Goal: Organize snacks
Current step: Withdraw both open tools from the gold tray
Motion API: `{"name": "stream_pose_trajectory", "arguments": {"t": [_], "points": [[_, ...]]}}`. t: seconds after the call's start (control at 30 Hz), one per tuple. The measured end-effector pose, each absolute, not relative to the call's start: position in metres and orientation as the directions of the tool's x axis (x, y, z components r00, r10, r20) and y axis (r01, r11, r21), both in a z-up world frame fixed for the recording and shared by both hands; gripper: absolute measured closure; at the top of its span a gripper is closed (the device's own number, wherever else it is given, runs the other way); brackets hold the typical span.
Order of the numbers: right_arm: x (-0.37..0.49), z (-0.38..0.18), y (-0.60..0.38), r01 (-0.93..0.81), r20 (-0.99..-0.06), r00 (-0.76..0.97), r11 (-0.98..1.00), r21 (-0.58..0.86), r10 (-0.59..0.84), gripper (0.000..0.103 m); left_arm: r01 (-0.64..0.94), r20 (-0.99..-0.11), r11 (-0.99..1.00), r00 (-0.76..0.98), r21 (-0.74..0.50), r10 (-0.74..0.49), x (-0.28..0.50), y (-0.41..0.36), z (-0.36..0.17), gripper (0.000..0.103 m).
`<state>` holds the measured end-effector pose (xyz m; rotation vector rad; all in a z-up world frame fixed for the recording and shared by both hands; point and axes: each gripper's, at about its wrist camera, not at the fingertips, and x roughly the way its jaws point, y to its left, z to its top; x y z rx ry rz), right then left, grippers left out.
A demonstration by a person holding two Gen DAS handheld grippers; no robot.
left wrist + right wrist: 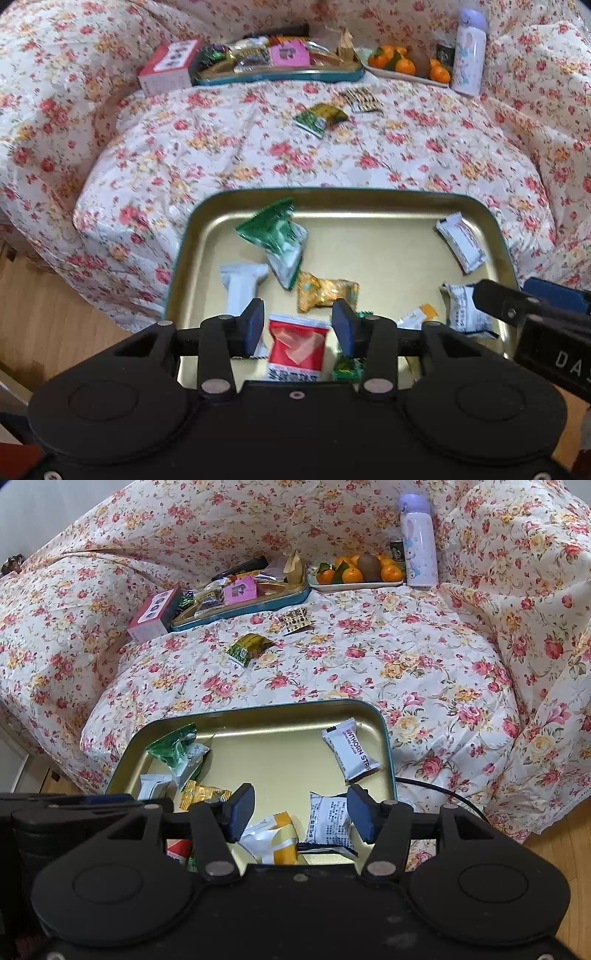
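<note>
A gold tray (369, 206) (280, 746) with a teal rim lies at the front of the flowered sofa seat and holds several wrapped snacks. My left gripper (298, 325) is open and empty, above a red packet (297, 341) near a yellow packet (325, 291) and a green packet (275, 230). My right gripper (298, 812) is open and empty, above a white-and-orange packet (275, 840) and a white printed packet (328, 821). A white packet (351, 753) lies at the tray's right. Two loose snacks, green-yellow (320, 116) (249, 646) and a dark patterned one (362, 99) (295, 620), lie on the seat beyond.
A second teal tray (332, 75) (295, 594) full of snacks sits at the back, with a pink box (168, 68) (155, 614) to its left. A plate of oranges (406, 64) (354, 572) and a lavender bottle (469, 51) (417, 539) stand right. Wooden floor lies at both sides.
</note>
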<state>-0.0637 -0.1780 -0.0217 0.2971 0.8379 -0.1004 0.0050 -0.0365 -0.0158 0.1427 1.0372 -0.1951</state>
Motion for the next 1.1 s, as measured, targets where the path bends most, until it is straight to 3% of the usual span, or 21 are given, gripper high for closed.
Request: {"name": "stream_pose_trajectory", "arguments": {"t": [0.3, 0.9, 1.1], "points": [[-0.063, -0.019, -0.174, 0.181, -0.744, 0.667, 0.964, 0.195, 0.025, 0.035, 0.215, -0.864, 0.977, 0.494, 0.007, -0.102, 0.006, -0.028, -0.018, 0.052], [-0.058, -0.02, -0.166, 0.144, -0.774, 0.632, 0.977, 0.16, 0.034, 0.033, 0.211, -0.812, 0.976, 0.578, 0.057, -0.078, 0.009, -0.013, -0.007, 0.051], [-0.052, -0.024, -0.166, 0.136, -0.8, 0.598, 0.978, 0.157, 0.046, 0.033, 0.205, -0.812, 0.977, 0.579, 0.055, -0.076, 0.016, -0.007, -0.008, 0.045]]}}
